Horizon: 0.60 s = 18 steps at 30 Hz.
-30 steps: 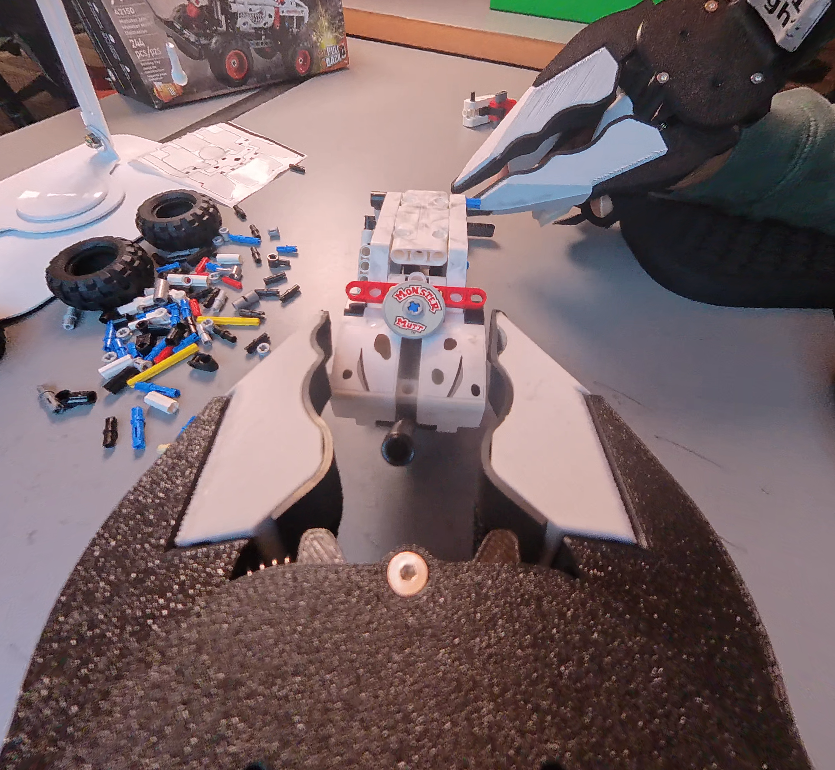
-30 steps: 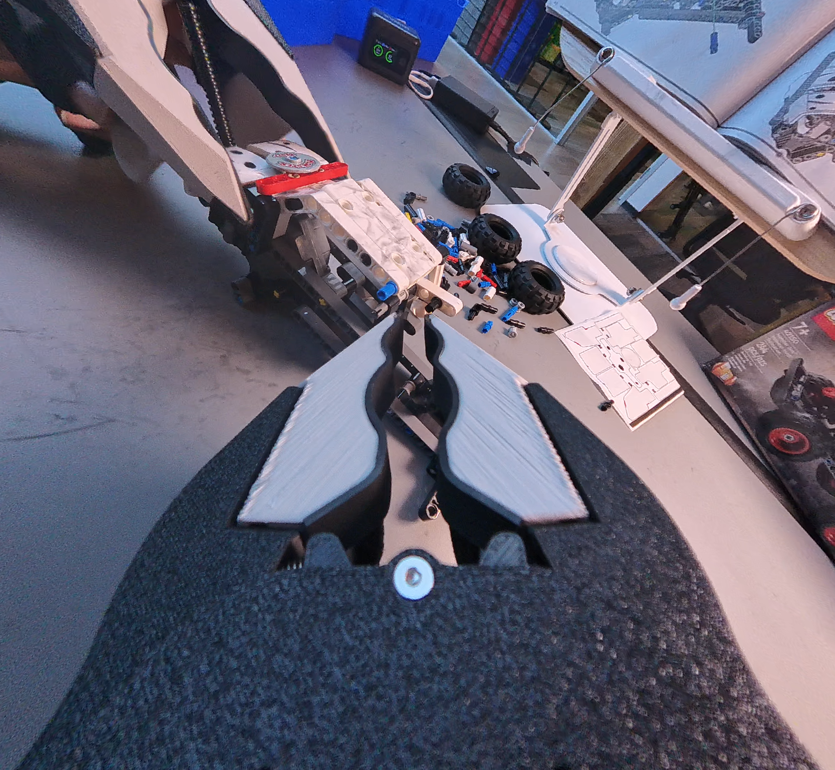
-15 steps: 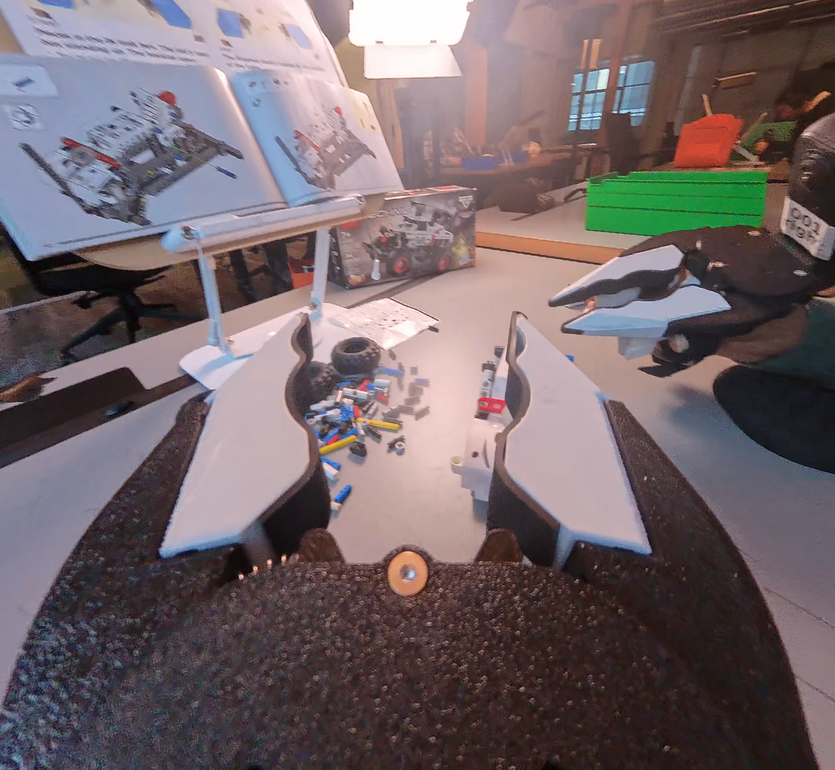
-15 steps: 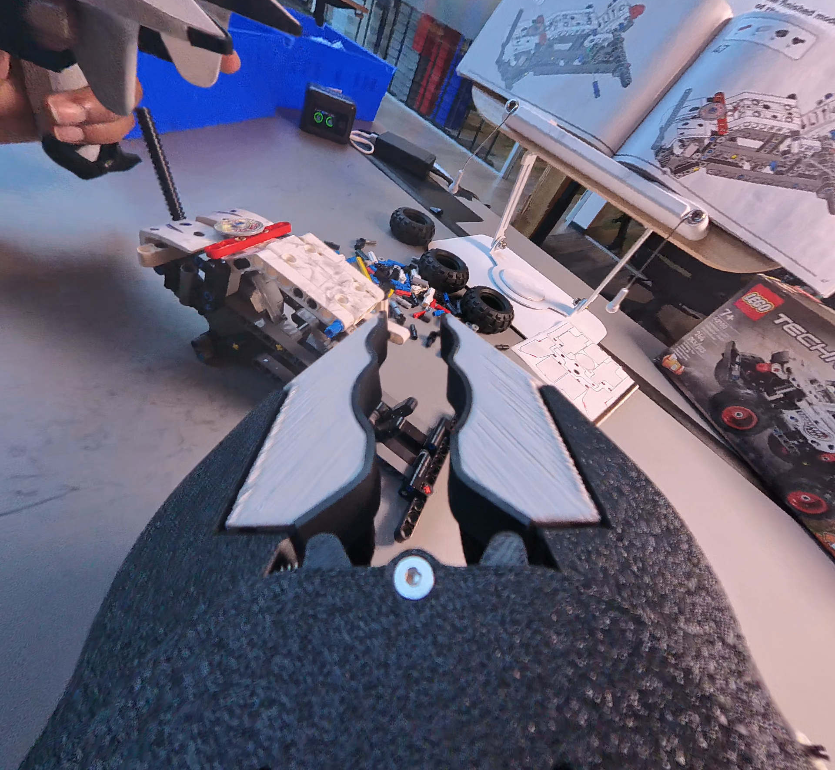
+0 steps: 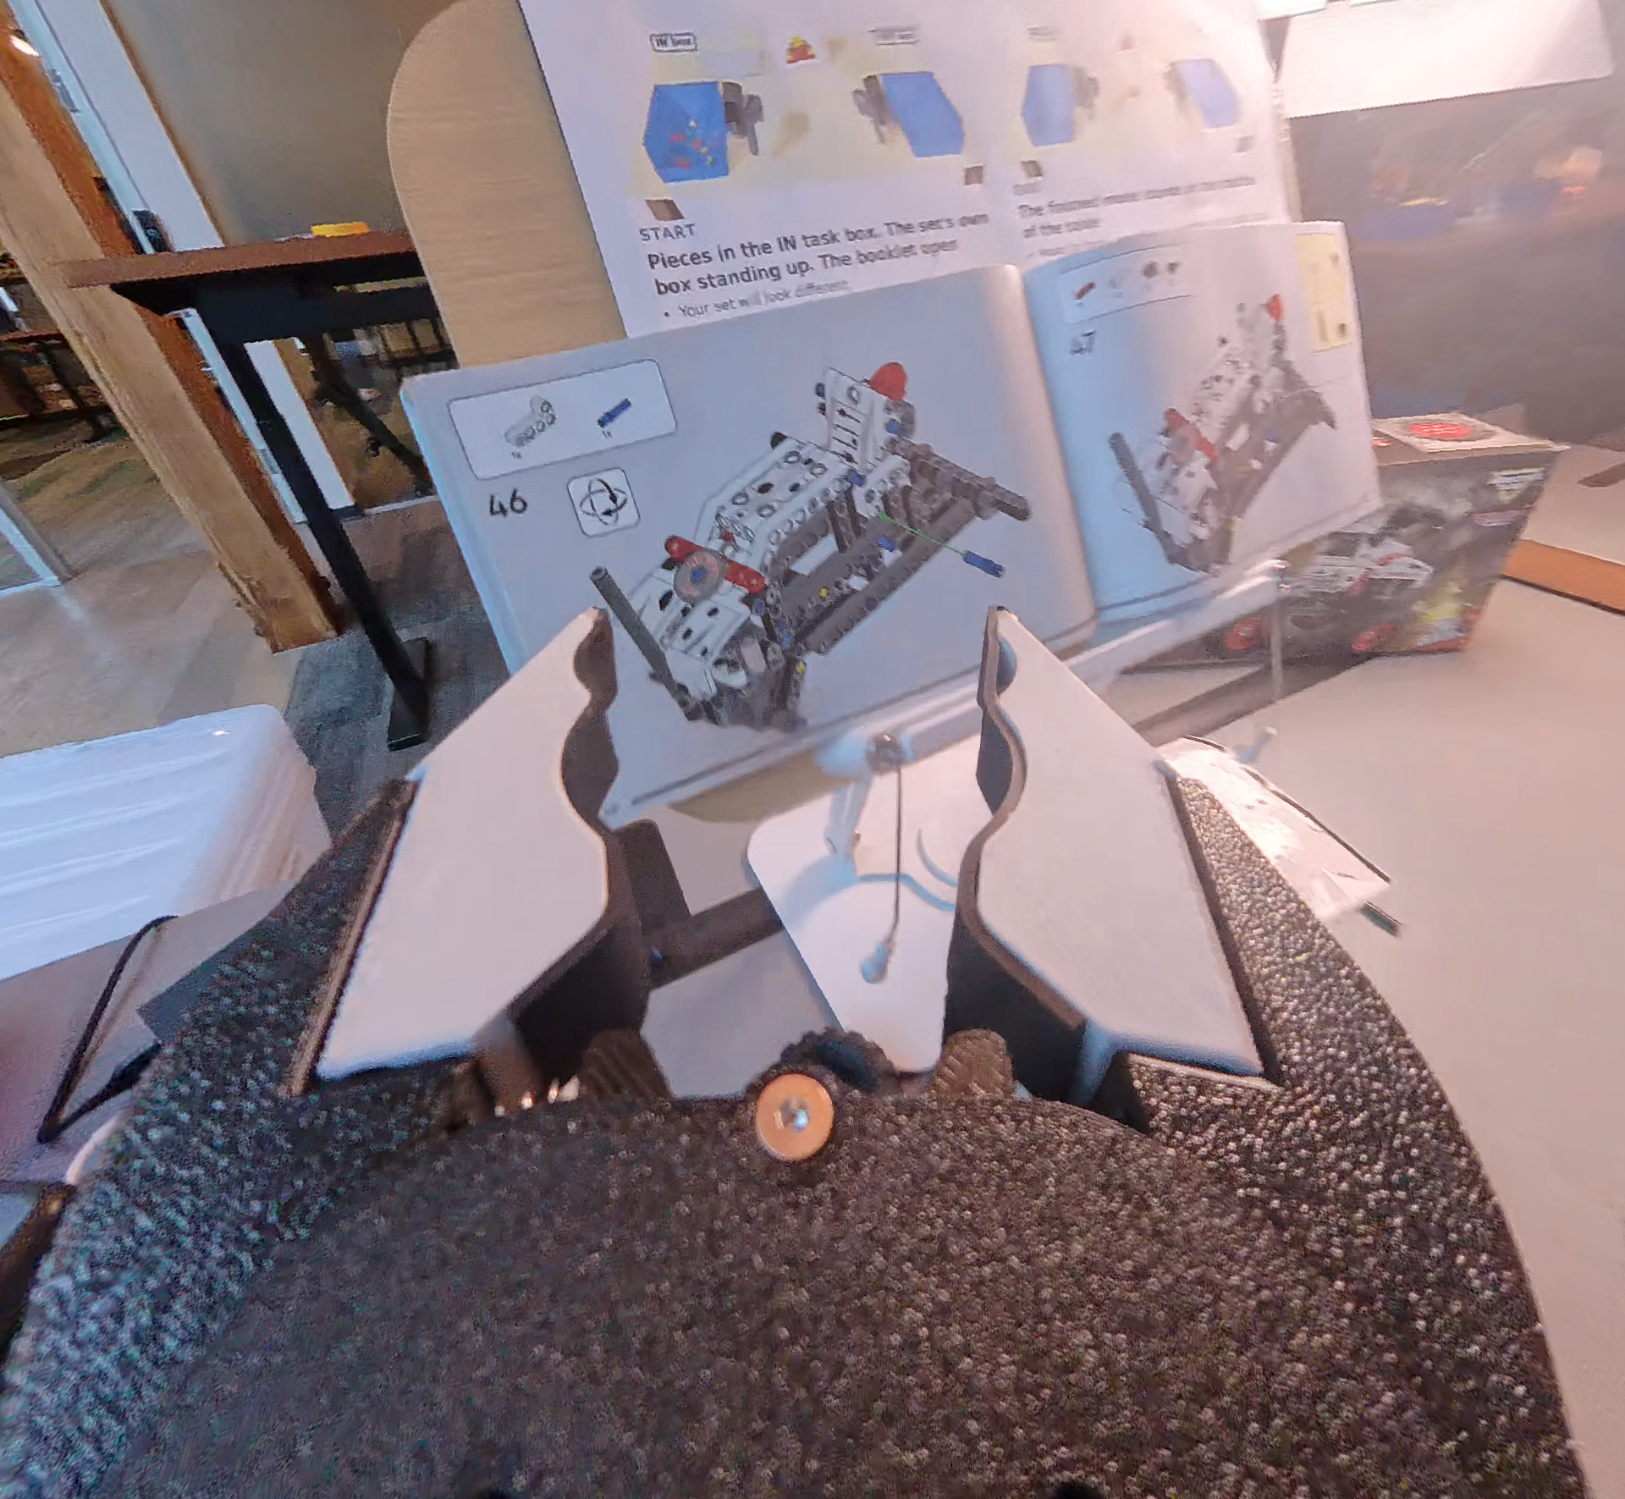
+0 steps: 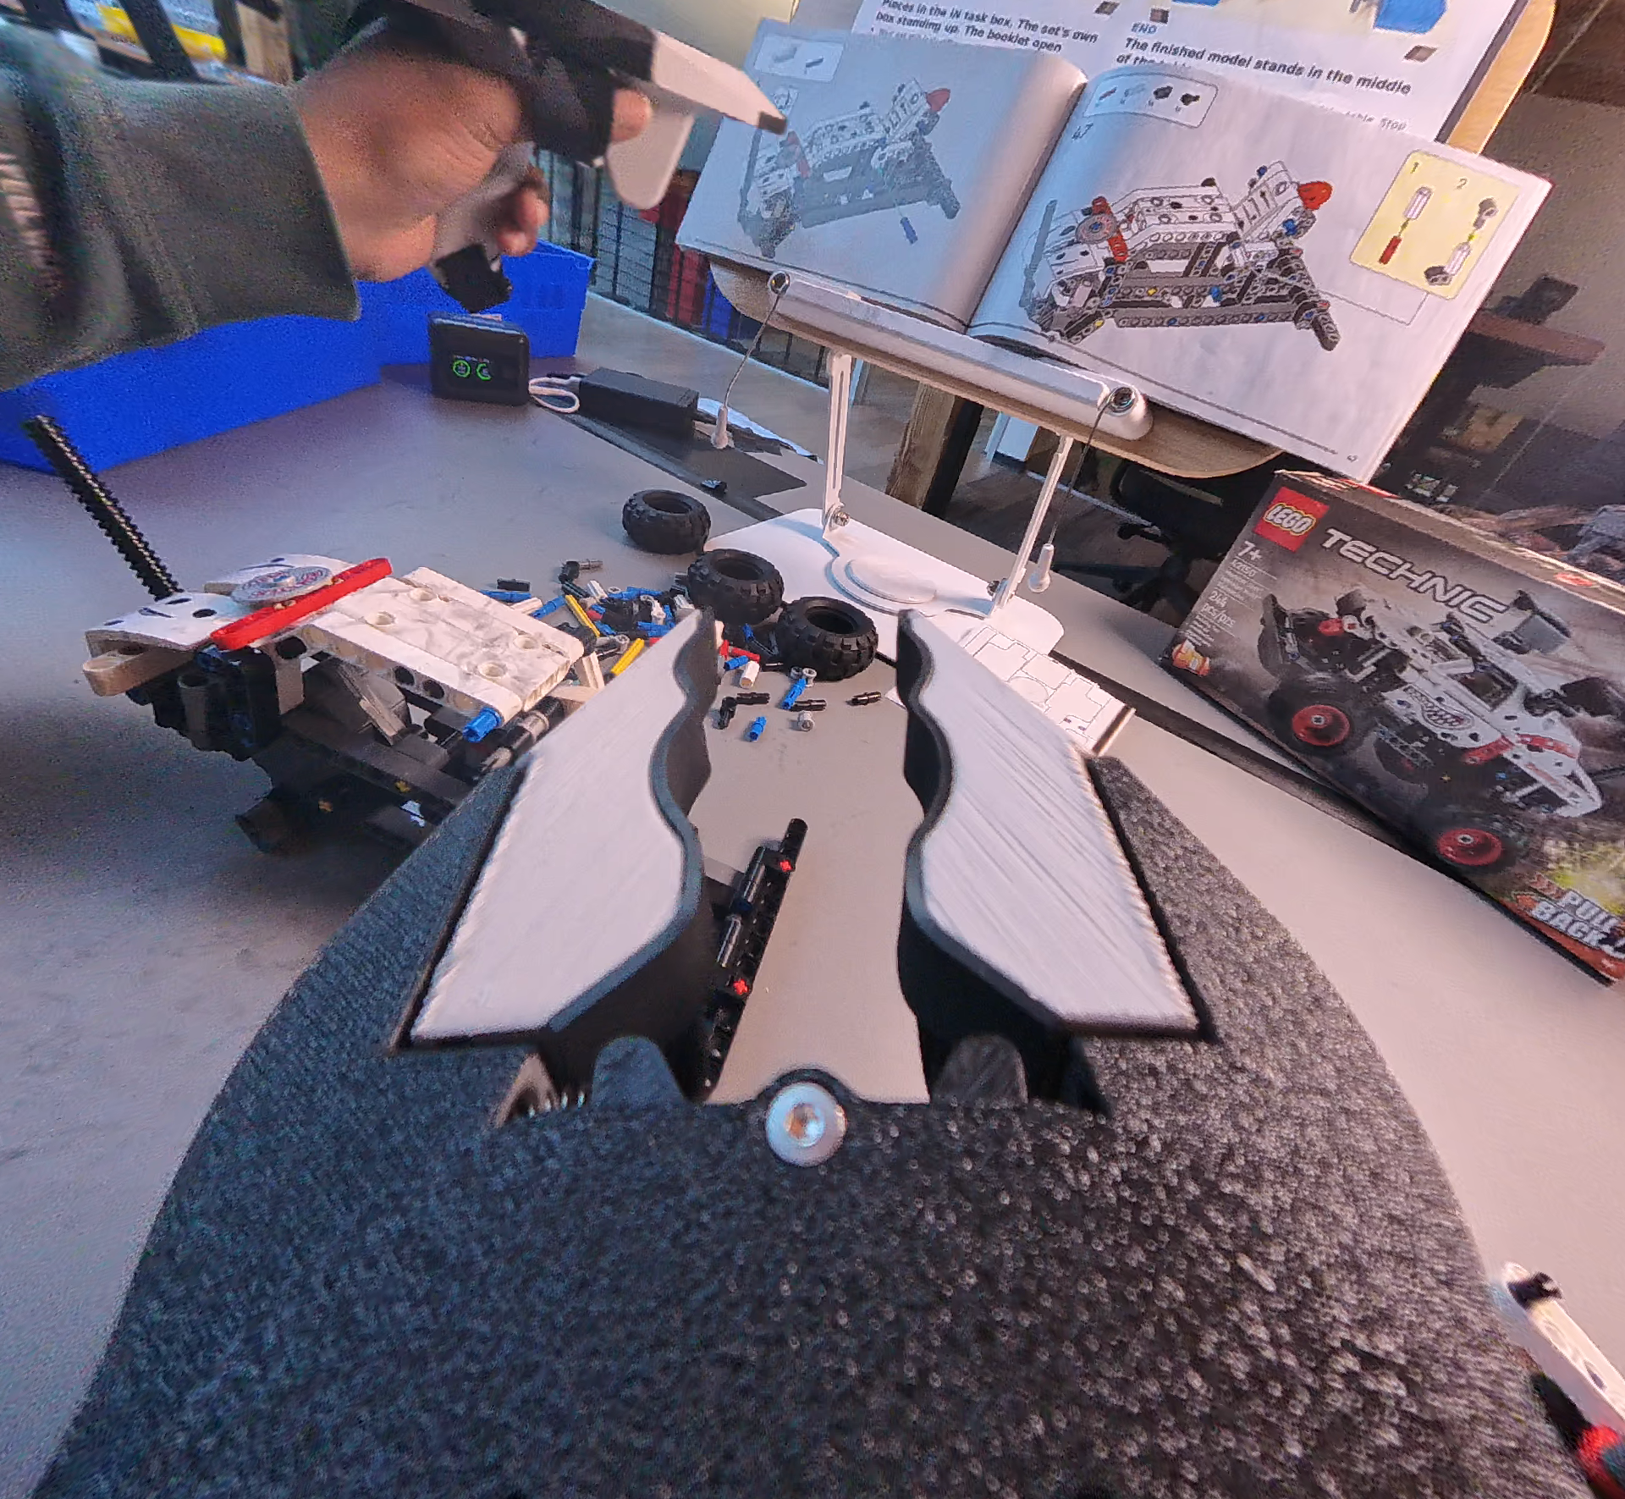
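Centrally, the half-built model truck lay on the grey tabletop, at ten o'clock of the right gripper, whose fingers stood apart, empty. Loose parts and tyres lay at twelve o'clock. Raised, the left gripper faced the open booklet, fingers spread, holding nothing.

A grey table carries a half-built model, loose pieces, black tyres — and a set box.
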### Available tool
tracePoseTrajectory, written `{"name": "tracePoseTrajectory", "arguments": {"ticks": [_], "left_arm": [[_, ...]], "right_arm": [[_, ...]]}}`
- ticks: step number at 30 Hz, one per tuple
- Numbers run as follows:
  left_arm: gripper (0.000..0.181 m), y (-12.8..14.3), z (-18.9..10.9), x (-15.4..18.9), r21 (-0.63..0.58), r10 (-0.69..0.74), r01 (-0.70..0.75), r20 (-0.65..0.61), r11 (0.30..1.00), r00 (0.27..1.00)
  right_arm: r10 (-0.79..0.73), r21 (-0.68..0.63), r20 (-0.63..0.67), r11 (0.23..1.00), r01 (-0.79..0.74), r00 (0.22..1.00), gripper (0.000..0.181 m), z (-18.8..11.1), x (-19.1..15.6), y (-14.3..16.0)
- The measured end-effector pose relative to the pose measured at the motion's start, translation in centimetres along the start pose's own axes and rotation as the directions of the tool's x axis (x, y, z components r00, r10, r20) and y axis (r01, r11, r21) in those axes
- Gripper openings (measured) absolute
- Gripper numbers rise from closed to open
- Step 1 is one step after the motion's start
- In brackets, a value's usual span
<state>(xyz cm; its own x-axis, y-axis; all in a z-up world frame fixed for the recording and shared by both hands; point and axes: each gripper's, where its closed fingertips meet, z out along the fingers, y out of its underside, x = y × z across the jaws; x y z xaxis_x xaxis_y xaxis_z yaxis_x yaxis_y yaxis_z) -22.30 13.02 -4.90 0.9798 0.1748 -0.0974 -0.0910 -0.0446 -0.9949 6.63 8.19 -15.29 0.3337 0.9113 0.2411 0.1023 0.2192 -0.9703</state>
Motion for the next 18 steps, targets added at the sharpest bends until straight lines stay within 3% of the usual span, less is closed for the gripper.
{"name": "tracePoseTrajectory", "arguments": {"ticks": [4,7,11,14,18], "left_arm": [[0.087,1.2,4.8,-1.0,-0.053,0.129,-0.125,0.090,0.991,0.988],[0.079,1.4,5.9,-0.8,-0.034,0.198,-0.196,0.147,0.980,0.969],[0.040,1.7,6.2,1.3,-0.021,0.243,-0.242,0.117,0.970,0.963],[0.006,1.9,6.5,3.9,-0.034,0.263,-0.263,0.013,0.964,0.965],[0.002,1.7,7.1,5.6,-0.059,0.263,-0.266,-0.047,0.962,0.964]], "right_arm": [[-0.034,-0.008,-0.017,0.999,0.034,0.999,0.039,0.0,0.4,0.2],[-0.025,-0.004,-0.018,1.000,0.025,1.000,0.039,-0.1,0.6,0.1],[-0.017,-0.006,-0.008,1.000,0.017,1.000,0.039,0.0,0.7,0.1],[-0.018,-0.010,-0.003,1.000,0.018,1.000,0.038,-0.1,0.8,0.1],[-0.014,-0.013,-0.006,1.000,0.014,1.000,0.037,-0.2,1.0,0.1]]}}
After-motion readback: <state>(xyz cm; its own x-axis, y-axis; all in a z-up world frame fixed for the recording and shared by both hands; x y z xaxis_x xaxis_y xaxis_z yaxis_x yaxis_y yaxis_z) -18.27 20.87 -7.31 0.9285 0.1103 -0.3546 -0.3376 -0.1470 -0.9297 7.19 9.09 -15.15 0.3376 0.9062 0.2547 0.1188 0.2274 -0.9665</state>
